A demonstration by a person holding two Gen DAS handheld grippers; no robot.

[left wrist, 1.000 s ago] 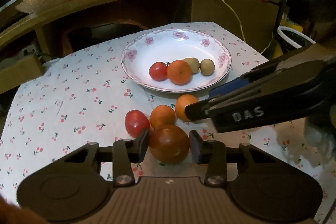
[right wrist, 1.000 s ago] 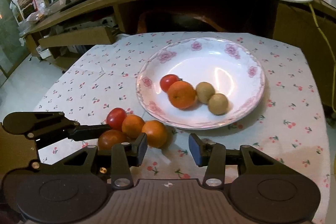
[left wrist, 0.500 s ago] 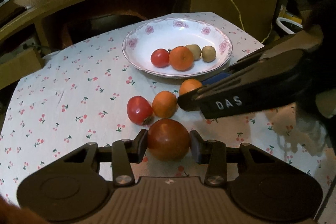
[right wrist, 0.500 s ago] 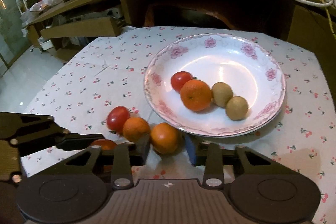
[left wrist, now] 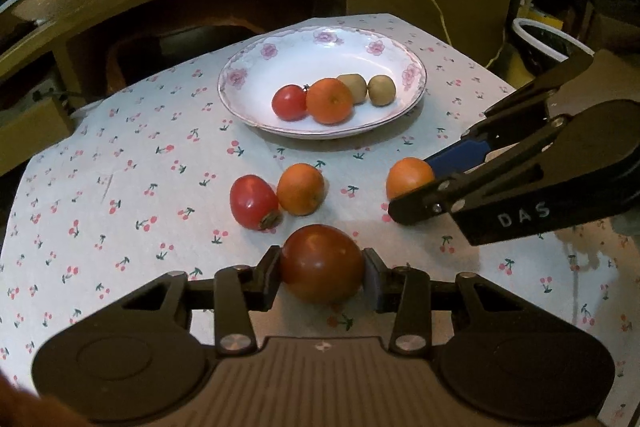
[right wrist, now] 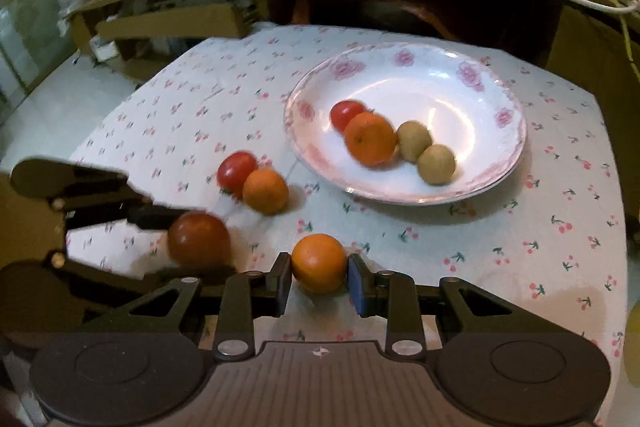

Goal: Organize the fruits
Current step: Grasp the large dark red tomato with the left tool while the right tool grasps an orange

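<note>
Since half a second ago the right gripper's orange has left the cluster by the plate and now sits clamped between its fingers, apart from the other loose fruit. From the left wrist view, the left gripper [left wrist: 322,273] is closed on a dark red tomato [left wrist: 322,263], held near of the plate [left wrist: 408,47]; a red tomato [left wrist: 253,202] and an orange [left wrist: 301,189] lie touching each other between it and the plate, on the cherry-print cloth [left wrist: 120,155]. The plate lies straight ahead along the fingers (its rim well beyond the loose pair). From the right wrist view, the right gripper [right wrist: 319,281] grips its orange [right wrist: 319,262], and the plate sits ahead and slightly right, nearer to this gripper than to the left one, so I judge it the likelier to deliver first. Whether either held fruit is lifted off the cloth is hard to tell, and motion blur smears this view.
</note>
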